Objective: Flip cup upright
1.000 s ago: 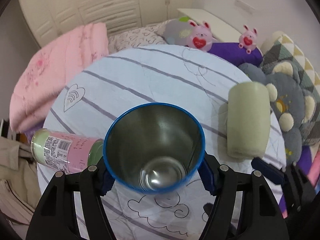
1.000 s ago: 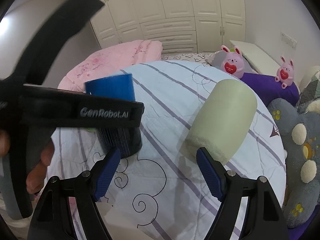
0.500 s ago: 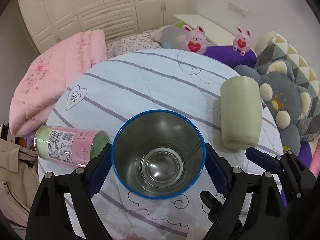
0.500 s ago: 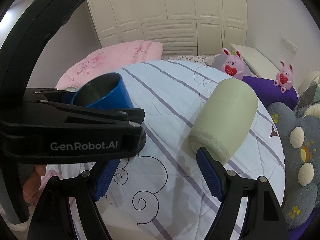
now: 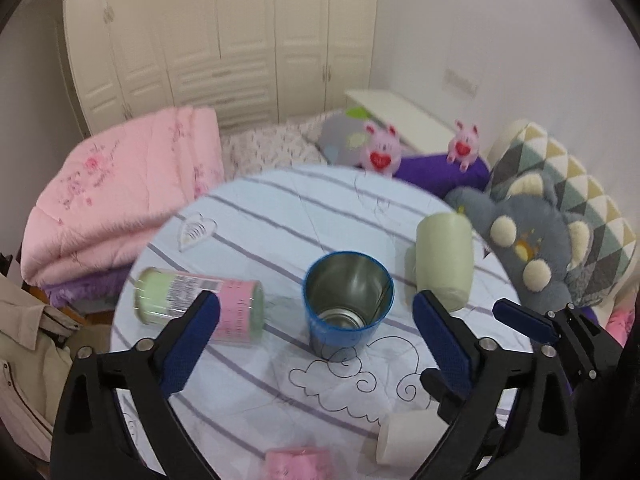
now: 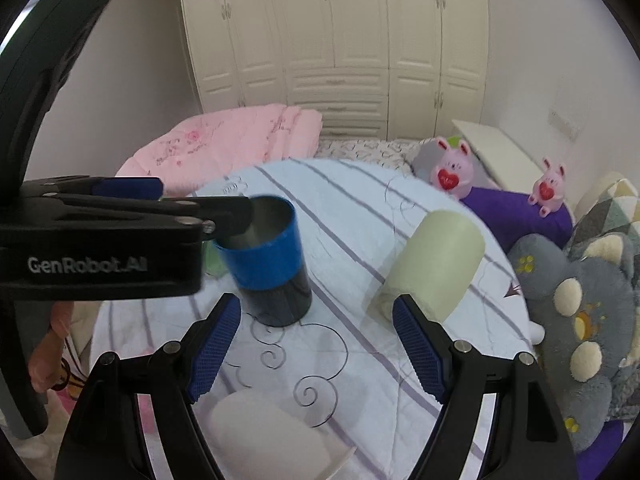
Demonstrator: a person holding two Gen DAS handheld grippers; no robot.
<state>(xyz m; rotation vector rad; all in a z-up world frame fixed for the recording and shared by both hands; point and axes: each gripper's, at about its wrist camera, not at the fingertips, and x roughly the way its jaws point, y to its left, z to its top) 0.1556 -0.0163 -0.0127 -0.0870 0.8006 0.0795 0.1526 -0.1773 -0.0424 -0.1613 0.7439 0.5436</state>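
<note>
A blue cup with a steel inside [image 5: 347,307] stands upright, mouth up, on the round striped table [image 5: 280,216]. It also shows in the right wrist view [image 6: 269,268]. My left gripper [image 5: 316,332] is open and empty, pulled back above and behind the cup, apart from it. A pale green cup [image 5: 442,260] lies on its side to the right; it also shows in the right wrist view [image 6: 436,264]. My right gripper [image 6: 318,344] is open and empty, hovering in front of the green cup.
A pink and green can [image 5: 196,304] lies on its side at the left. A white cup [image 5: 404,436] and a pink cup [image 5: 298,462] lie near the front edge. A pink quilt [image 5: 120,200] and plush toys [image 5: 532,248] ring the table.
My left gripper opened, let go of the blue cup standing upright on the table, and drew back and up. My right gripper stayed open and barely moved.
</note>
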